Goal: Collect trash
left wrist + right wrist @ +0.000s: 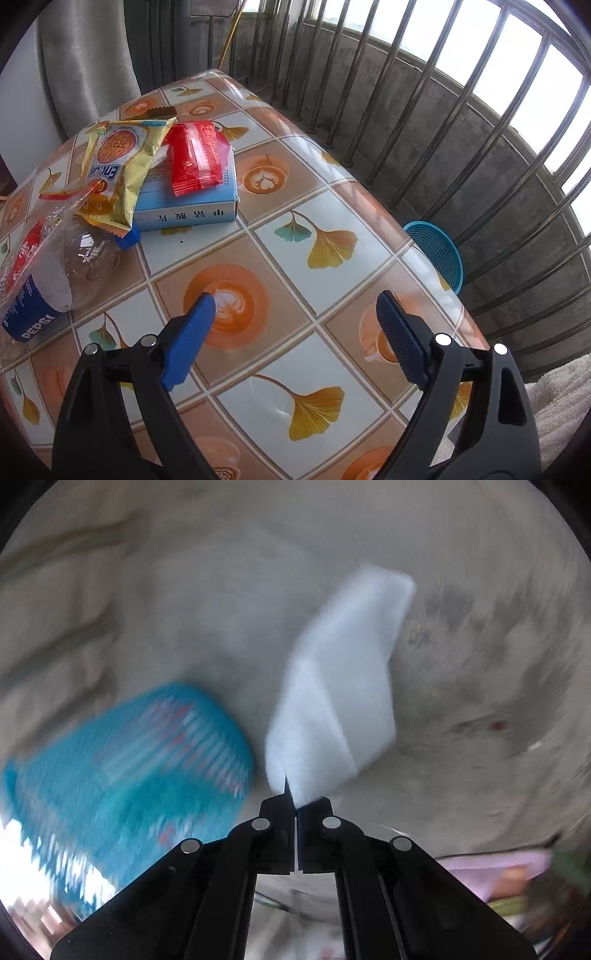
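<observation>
In the left wrist view my left gripper (295, 314) is open and empty above the patterned table (332, 266). To its far left lies a pile: a clear Pepsi bottle (55, 280), a yellow snack bag (118, 170), a red wrapper (195, 157) and a blue-white box (192, 199). In the blurred right wrist view my right gripper (295, 794) is shut on a white tissue or paper (340, 686), held over the concrete floor. A teal mesh basket (129, 760) is to its left; it also shows past the table's right edge in the left wrist view (439, 251).
A metal railing (424, 122) and a concrete wall run behind the table. A grey curtain (85, 62) hangs at the far left. A small brown wrapper (162, 110) lies behind the pile. Pink and green items (498, 878) lie at the lower right of the floor.
</observation>
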Tool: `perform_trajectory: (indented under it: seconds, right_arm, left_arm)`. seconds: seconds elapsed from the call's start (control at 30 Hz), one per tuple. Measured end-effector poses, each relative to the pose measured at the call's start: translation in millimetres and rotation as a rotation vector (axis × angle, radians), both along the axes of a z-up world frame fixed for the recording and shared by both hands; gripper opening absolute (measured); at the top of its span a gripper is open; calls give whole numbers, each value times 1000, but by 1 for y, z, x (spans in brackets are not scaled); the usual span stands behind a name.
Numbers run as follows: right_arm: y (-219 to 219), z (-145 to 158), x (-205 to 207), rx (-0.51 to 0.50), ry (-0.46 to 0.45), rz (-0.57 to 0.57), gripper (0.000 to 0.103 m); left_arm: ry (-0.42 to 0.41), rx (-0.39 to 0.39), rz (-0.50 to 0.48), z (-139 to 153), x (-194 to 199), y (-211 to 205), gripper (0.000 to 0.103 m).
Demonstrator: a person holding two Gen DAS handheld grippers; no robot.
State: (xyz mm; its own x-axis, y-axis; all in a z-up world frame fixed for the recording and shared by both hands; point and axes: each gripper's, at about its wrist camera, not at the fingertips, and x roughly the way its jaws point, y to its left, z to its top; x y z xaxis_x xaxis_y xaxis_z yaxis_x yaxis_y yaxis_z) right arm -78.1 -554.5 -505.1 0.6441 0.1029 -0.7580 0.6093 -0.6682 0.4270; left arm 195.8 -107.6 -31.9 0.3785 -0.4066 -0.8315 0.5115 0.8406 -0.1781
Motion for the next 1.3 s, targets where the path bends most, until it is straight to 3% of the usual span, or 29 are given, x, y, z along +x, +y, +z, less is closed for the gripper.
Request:
perform_trajectory:
  seconds: [0.1,0.27,0.37,0.43,0.57,0.7,0.73,0.77,0.83,0.87,0.97,1.3]
  right_arm:
    - [-3,74,-1,-143,-38,138,1]
    - [-26,187,33,-371,-125,389,1]
    - [-37,235,60,-486,-167,495,1]
    - [-48,250,89,-527,-186,541,1]
    - [-61,259,155,-569,-194,615,1]
    - [-88,217,208,-490,-76,729,5]
    - [-90,206,222,-437,-45,756,18]
    - [-90,188,229,-381,-6,792,37]
    - [-88,169,219,-328,134,812,55]
    - [-86,167,214,-322,171,804,57]
    - [-81,177,195,-323,168,780,69]
    - [-91,259,139,-527,162,710,72]
  left_arm:
    - [-14,-28,-7,5,-3,1,84]
    - [-28,-65,-16,9,-7,1,84]
    - [-38,-90,-9,13,-11,6,84]
    - [-49,-95,-1,16,-13,11,84]
    - [-93,-79,29,23,-19,26,84]
    - [-97,-77,88,24,-17,46,84]
    - [-89,-79,105,24,-16,52,84]
    - [-83,-84,119,23,-15,57,84]
    - [-80,-91,146,24,-13,66,84]
    - [-83,-94,154,25,-13,70,84]
    - [-96,-102,174,27,-14,83,84]
    - [-115,-176,231,31,-34,119,84]
